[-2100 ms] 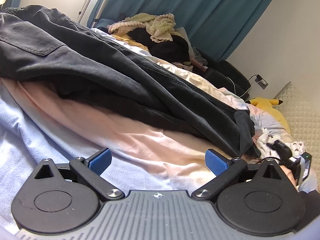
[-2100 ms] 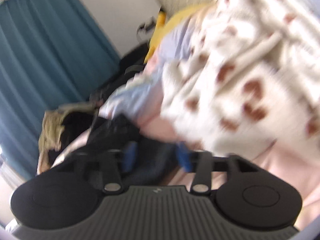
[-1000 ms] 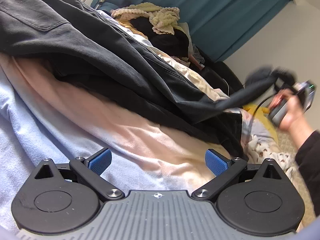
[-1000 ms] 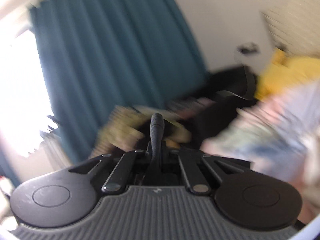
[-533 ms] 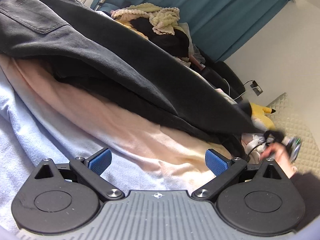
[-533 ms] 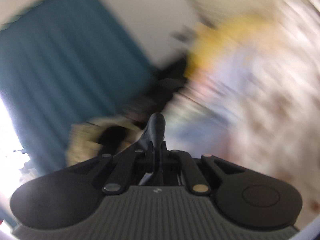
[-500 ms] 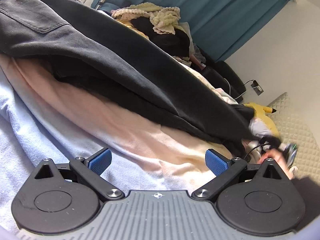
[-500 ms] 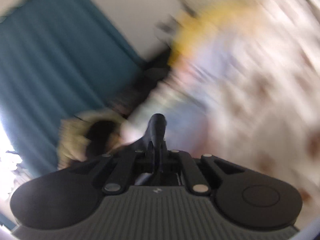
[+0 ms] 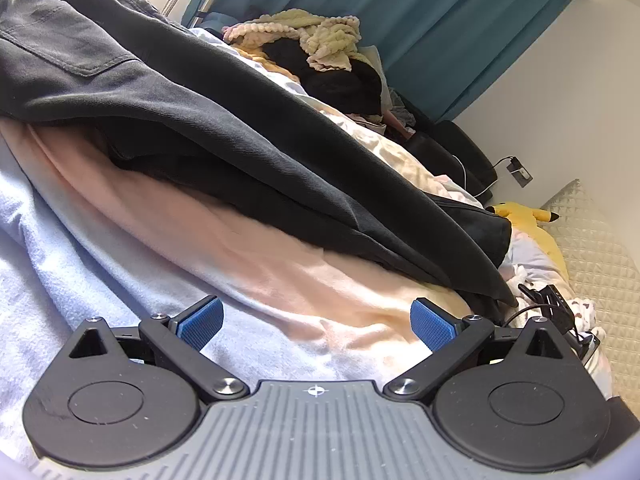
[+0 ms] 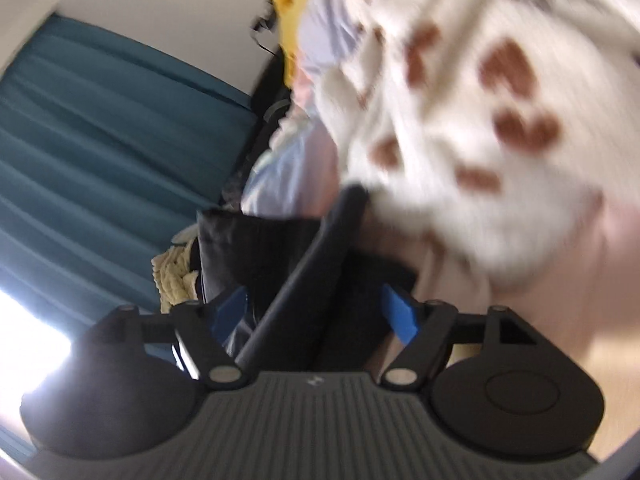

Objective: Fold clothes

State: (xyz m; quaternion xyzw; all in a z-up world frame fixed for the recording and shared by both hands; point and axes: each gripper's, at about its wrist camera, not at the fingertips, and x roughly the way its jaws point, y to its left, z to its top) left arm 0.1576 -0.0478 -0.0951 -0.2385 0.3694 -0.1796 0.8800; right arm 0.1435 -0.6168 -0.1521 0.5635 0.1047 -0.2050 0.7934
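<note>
Left wrist view: left gripper (image 9: pixel 316 318) spread wide, blue pads empty, low over pale blue and pink fleece blanket (image 9: pixel 248 264). Dark charcoal denim trousers (image 9: pixel 224 132) lie stretched from 10 o'clock to 4 o'clock across blanket. Right wrist view, blurred: right gripper (image 10: pixel 316 310) fingers apart, trouser hem between pads, contact unclear. White heart-print fabric (image 10: pixel 480 100) at 1 o'clock.

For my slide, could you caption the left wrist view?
Open left gripper hovers over pink bedding beside dark trousers.
</note>
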